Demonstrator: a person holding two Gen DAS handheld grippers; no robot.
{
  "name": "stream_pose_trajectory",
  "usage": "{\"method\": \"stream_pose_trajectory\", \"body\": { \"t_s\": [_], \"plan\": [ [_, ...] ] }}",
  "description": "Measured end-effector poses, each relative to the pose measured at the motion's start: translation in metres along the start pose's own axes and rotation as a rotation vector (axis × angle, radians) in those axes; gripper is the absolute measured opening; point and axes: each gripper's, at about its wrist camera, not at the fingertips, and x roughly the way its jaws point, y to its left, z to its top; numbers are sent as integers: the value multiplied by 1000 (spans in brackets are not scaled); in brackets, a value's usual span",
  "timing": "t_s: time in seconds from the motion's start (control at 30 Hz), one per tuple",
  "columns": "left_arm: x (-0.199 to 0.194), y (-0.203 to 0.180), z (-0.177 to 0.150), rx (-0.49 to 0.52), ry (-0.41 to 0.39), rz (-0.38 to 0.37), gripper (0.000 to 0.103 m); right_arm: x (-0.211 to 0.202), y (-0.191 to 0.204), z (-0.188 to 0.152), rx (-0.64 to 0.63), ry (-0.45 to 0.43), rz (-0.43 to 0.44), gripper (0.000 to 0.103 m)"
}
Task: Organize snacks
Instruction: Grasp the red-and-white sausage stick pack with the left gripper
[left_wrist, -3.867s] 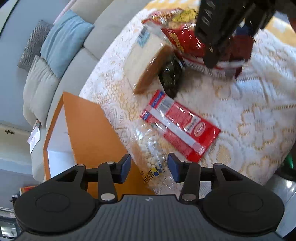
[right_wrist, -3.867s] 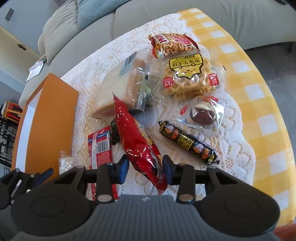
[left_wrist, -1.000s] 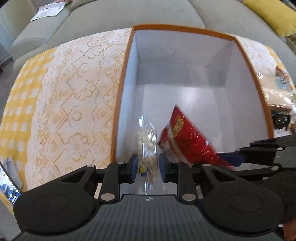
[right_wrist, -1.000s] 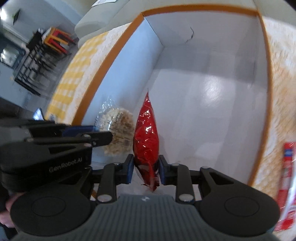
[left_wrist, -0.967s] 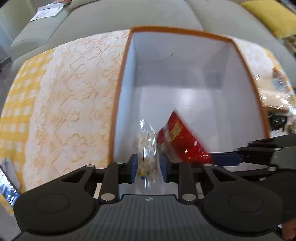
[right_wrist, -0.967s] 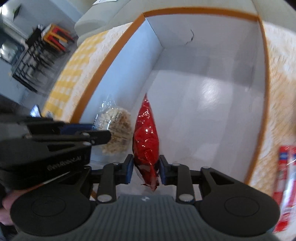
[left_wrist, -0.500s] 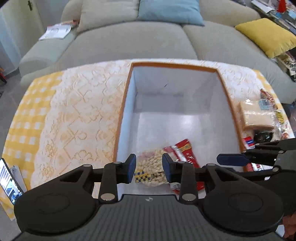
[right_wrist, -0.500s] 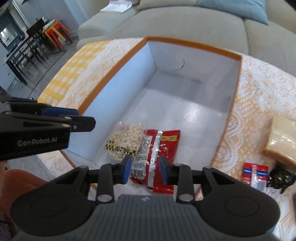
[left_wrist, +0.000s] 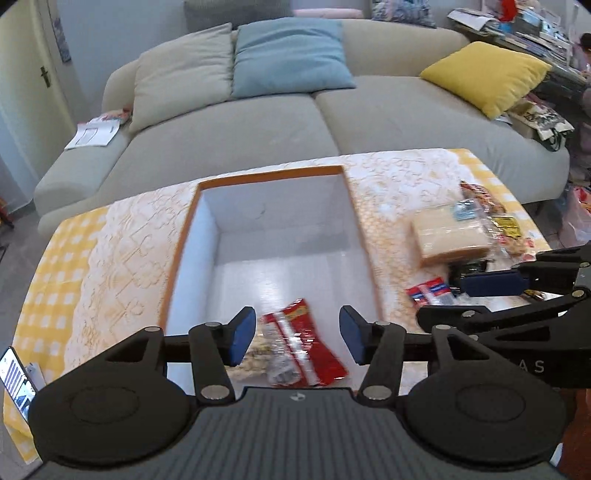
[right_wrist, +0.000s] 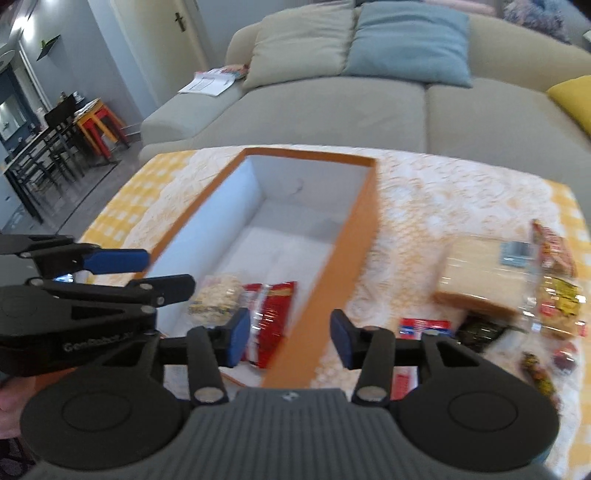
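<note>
An orange box (left_wrist: 269, 174) with white inside stands on the lace-covered table; it also shows in the right wrist view (right_wrist: 354, 236). A red snack bag (left_wrist: 306, 347) and a clear bag of pale puffs (right_wrist: 218, 293) lie on its floor at the near end. My left gripper (left_wrist: 297, 341) is open and empty above the box's near edge. My right gripper (right_wrist: 286, 343) is open and empty over the box's right wall. Loose snacks lie right of the box: a wrapped bread loaf (left_wrist: 448, 236), a red-blue packet (left_wrist: 430, 291), a dark packet (right_wrist: 480, 332).
A grey sofa (left_wrist: 332, 110) with beige, blue and yellow cushions stands behind the table. A phone (left_wrist: 16, 376) lies at the table's left edge. More snack packets (right_wrist: 554, 288) crowd the table's right end. Chairs and a dining table (right_wrist: 55, 140) stand far left.
Both grippers let go of their bags into the box, opened wide and pulled back and up. The red bag and the puffs bag now lie flat on the box floor.
</note>
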Motion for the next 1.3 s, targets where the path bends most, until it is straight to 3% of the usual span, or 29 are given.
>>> {"method": "stream_pose_trajectory", "body": {
  "t_s": [0.33,0.43,0.67,0.87,1.3],
  "plan": [
    [6,-73,2,46,70,-199,62,-21,-90,-53,103,44,-166,54],
    [20,-96,10,37,125,-216,62,-24,-113,-61,127,55,-196,54],
    [69,-135,21,-6,235,-152,63,-24,-165,-64,160,71,-243,54],
    [121,-148,15,-54,322,-110,63,-2,-189,-52,267,60,-191,54],
    [175,-160,3,-140,381,-69,63,48,-212,-56,348,92,-178,53]
  ]
}}
